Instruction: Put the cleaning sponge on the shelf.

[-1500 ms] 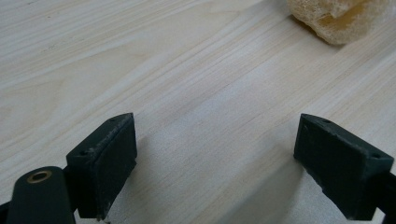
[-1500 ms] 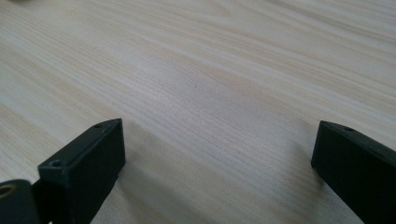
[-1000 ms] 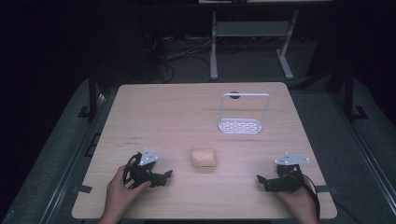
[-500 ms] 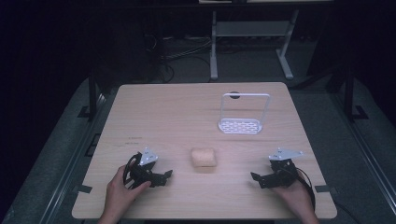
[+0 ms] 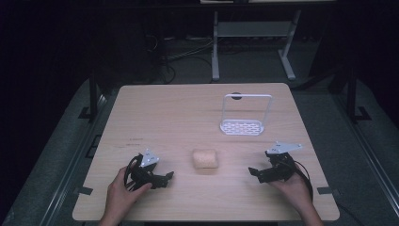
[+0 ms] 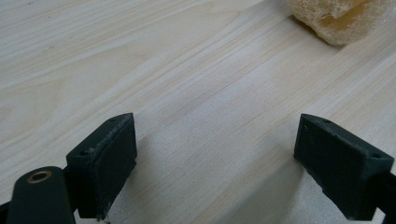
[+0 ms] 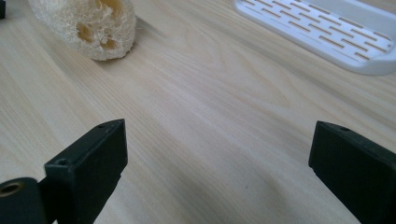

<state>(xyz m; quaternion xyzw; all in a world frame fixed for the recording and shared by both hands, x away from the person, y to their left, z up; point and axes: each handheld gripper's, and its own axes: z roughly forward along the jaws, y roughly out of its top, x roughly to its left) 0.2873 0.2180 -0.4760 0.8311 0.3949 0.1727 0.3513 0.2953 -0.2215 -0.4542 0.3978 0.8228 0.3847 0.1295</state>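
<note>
Loofah (image 5: 205,158) between tools, rack (image 5: 246,126) behind right.

Two hands come in from the six o'clock edge of the high view, each holding a claw low over the counter. The left hand (image 5: 123,190) wraps the left claw (image 5: 165,178) from behind, forearm running down toward six o'clock; this claw points toward three o'clock, its grey plate facing up. In the left gripper view its jaws stand wide apart, with nothing between them. The right hand (image 5: 292,187) grips the right claw (image 5: 254,172), which points toward nine o'clock, grey plate on top and a black cable looping round the wrist. In the right gripper view its jaws are likewise spread wide and hold nothing.
</note>
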